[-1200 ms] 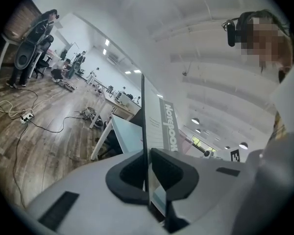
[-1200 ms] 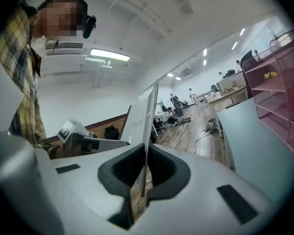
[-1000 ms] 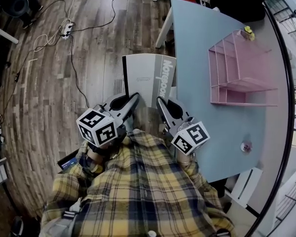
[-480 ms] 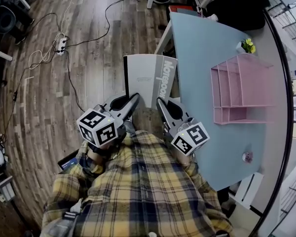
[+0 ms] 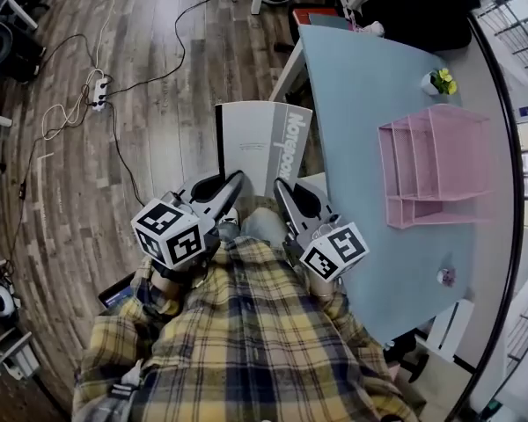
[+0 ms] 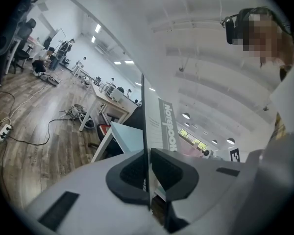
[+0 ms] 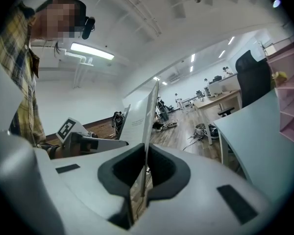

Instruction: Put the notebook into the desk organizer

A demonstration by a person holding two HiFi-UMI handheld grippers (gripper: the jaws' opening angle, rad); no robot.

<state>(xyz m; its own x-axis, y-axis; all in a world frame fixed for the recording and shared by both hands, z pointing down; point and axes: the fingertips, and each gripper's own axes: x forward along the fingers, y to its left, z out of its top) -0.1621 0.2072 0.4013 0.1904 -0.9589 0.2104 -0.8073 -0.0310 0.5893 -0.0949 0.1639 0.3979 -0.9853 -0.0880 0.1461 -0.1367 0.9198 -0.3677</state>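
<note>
One notebook, near corners hidden in left gripper and right gripper.

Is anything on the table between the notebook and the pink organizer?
Nothing visible does. The grey soft-cover notebook, clamped by the left tool and right tool, hangs at the light blue table's edge. Bare tabletop runs from there to the pink wire desk organizer. The small yellow-flower pot stands beyond it, off the path.

Open-plan office/lab space. Plank floor with loose cables and a power strip. Rows of desks further back, people at the far end. Strip lights overhead, black office chair, pink desk organizer on the light-blue surface.
</note>
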